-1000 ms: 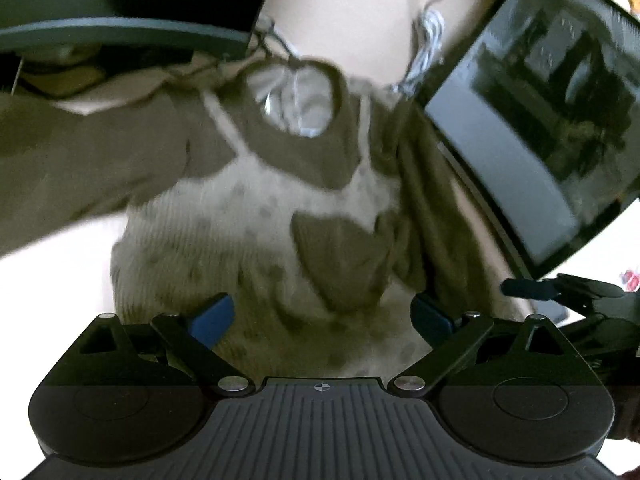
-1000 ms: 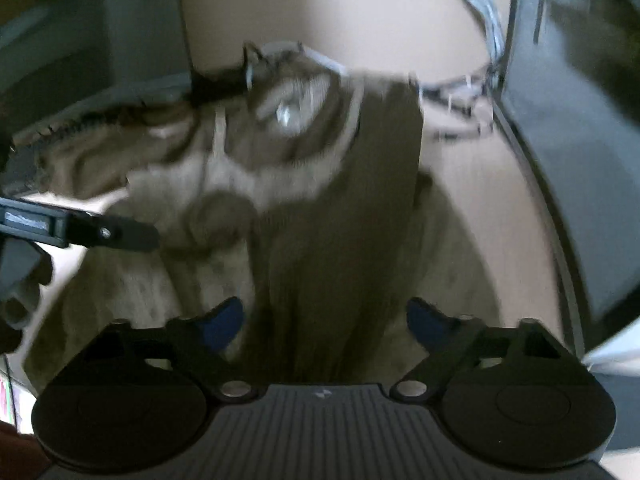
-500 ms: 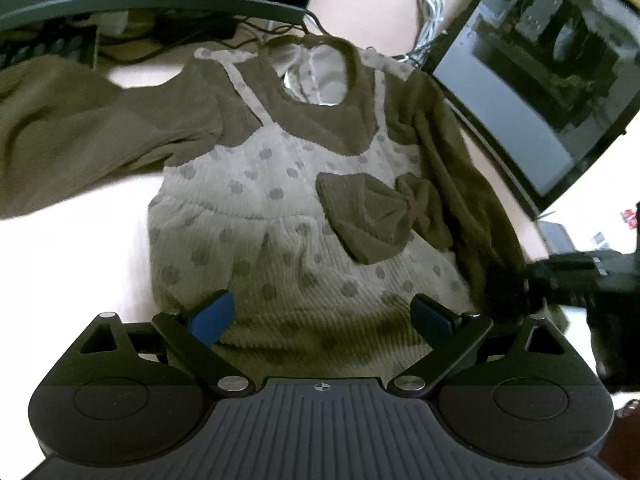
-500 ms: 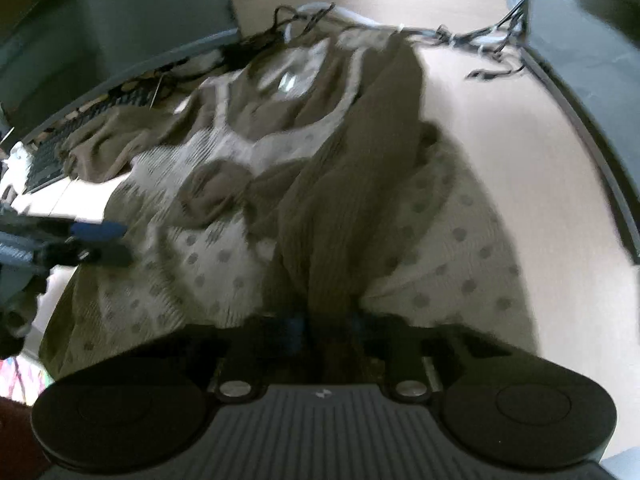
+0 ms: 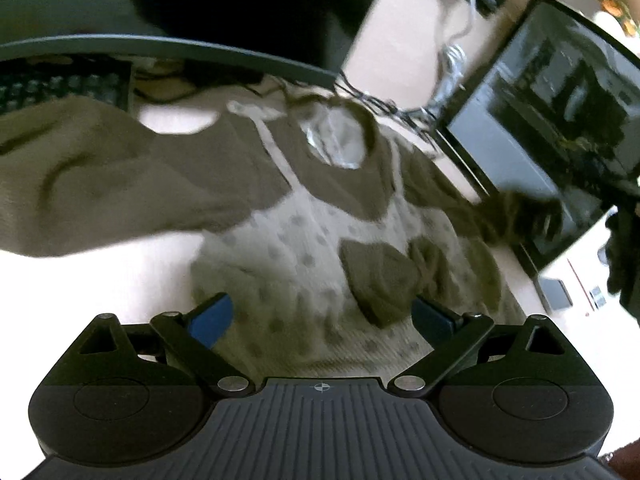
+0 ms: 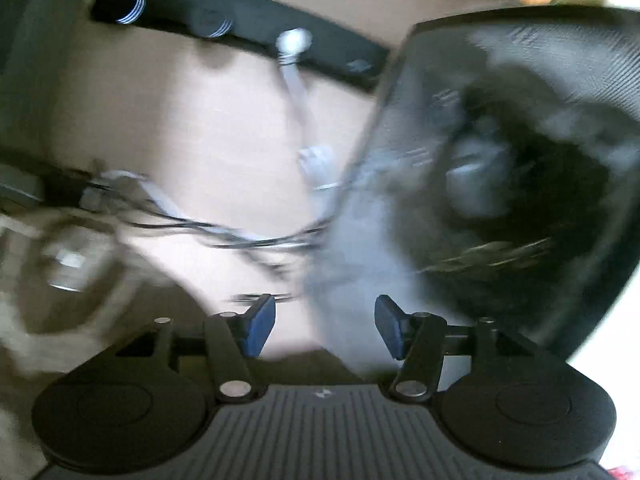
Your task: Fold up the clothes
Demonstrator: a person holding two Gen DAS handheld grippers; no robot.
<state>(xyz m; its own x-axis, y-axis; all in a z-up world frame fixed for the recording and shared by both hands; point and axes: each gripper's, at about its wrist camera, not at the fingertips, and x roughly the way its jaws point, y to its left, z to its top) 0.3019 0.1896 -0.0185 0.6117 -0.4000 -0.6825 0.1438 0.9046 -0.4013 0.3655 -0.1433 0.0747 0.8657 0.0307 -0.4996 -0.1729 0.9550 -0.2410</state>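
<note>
Left tool (image 5: 322,314): jaws wide apart, nothing between them, hanging just above the near hem of the dress (image 5: 320,248). Not gripping.

Right tool (image 6: 325,328): jaws have just been opening and stand part-open. Nothing between the pads in its own view, which is tipped up and looks at the wall and monitor (image 6: 520,160), not at cloth. The left-wrist view shows a dark clump of the olive sleeve (image 5: 520,208) raised in front of the monitor, beside a black shape at the right edge that is probably the right tool. Too blurred to tell whether the sleeve hangs from it or is falling free.

The dress lies face-up on the pale worktop (image 5: 100,280): spotted cream front, olive bow (image 5: 380,276) near the middle, neckline toward the far edge. Its other sleeve (image 5: 100,184) is spread out flat to the left of that view, unfolded. Behind the neckline: a tangle of cables (image 6: 240,236), a keyboard (image 5: 60,88) at far left, then the wall.

Step, as I read it: first sleeve fold, right side. Not finished, sleeve not lying across the front.

Next move calls for:
- right tool to drop its nose back down and get the cuff across the bodice, laid flat
- left tool to take the spread sleeve and fold it inward
- keep clear of cables and monitor, both close to the right shoulder
</note>
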